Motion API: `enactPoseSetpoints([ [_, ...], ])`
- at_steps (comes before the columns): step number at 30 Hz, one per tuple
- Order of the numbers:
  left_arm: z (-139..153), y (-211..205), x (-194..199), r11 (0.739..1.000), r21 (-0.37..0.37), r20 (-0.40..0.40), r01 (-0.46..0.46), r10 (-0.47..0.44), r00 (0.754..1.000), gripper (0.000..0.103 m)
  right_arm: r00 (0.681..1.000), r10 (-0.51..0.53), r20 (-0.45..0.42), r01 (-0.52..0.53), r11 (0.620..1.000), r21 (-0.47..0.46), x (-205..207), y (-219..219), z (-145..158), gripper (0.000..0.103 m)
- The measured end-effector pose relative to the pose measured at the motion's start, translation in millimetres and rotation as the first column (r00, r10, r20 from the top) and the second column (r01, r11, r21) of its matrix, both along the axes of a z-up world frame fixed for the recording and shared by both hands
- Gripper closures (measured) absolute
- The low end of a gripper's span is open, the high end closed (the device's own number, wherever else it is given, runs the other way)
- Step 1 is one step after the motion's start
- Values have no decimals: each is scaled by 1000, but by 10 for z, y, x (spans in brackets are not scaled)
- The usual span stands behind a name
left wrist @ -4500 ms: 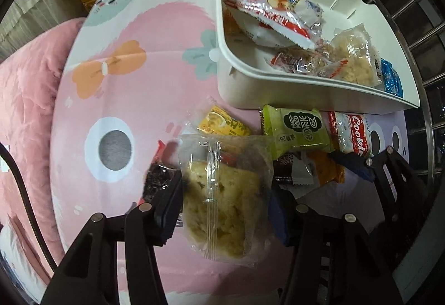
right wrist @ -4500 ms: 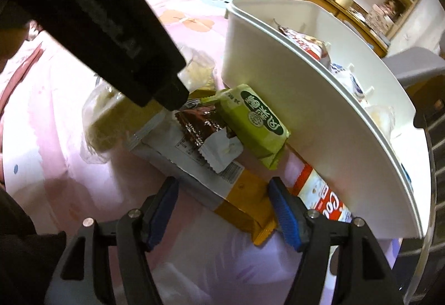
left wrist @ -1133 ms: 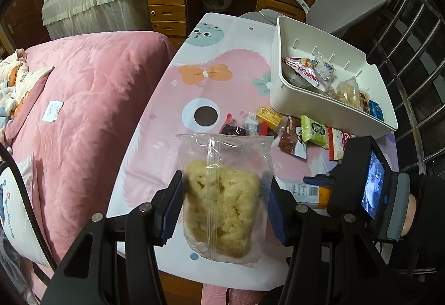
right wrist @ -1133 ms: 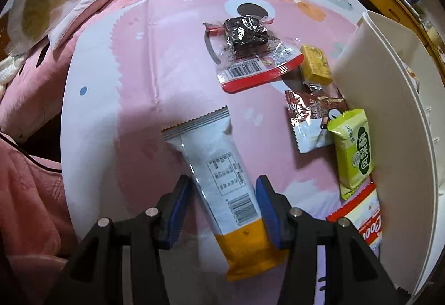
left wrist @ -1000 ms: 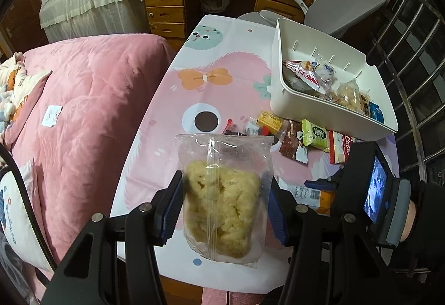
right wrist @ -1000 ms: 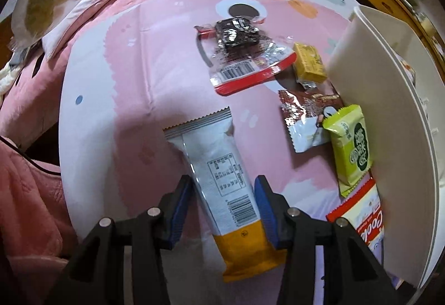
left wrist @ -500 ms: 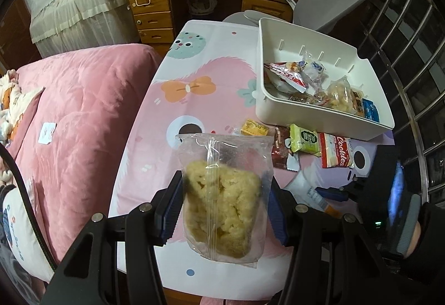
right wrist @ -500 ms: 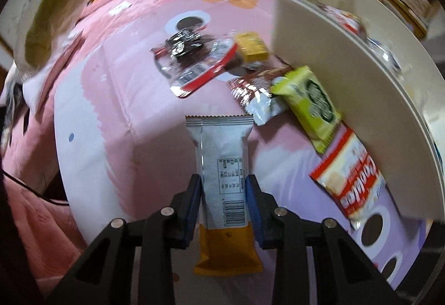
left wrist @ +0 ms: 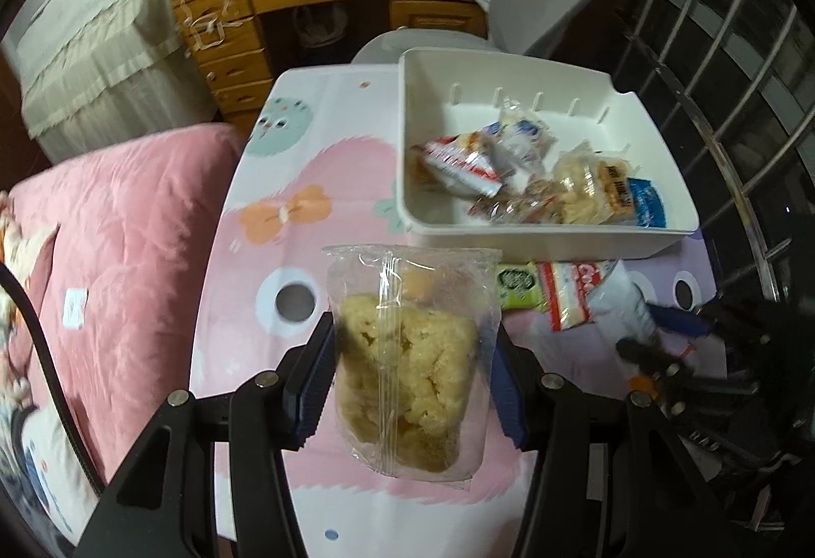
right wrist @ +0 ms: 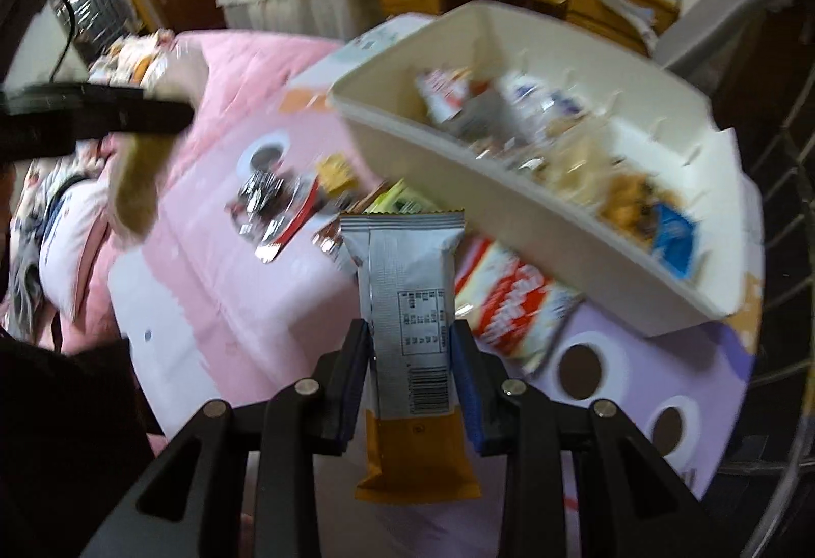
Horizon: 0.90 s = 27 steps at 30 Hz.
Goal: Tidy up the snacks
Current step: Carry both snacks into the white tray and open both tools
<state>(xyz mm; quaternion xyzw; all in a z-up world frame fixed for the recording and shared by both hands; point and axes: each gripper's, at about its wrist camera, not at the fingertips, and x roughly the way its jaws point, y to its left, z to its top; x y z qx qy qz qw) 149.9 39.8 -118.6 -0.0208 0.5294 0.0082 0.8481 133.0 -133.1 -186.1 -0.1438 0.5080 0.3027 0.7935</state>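
Both tongs (left wrist: pixel 412 385) (right wrist: pixel 410 374) are black-framed with silver screws and ribbed blue pads (left wrist: pixel 310 385).

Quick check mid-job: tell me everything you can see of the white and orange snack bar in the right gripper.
The snack bar is a long, sealed foil-look wrapper, white with a printed table and barcode, its near end orange, its far edge crimped. It points away from the camera, lifted off the table, clamped at mid-length between the right gripper pads. Nothing else touches it.

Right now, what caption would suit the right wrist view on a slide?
Right gripper holding a white-and-orange bar above the table, near the bin of snacks.
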Motion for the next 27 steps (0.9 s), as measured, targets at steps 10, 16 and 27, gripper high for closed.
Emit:
enactPoseSetpoints([
  [10, 255, -331, 499, 996, 4, 54, 91, -91, 994, 50, 985, -124, 123, 119, 992, 46, 444, -341, 555, 70],
  [16, 271, -453, 848, 994, -3, 49, 108, -108, 993, 50, 966, -204, 159, 193, 978, 77, 750, -483, 723, 70],
  [27, 112, -516, 1345, 995, -50, 29, 83, -81, 996, 50, 915, -378, 141, 361, 924, 128, 1298, -710, 755, 71],
])
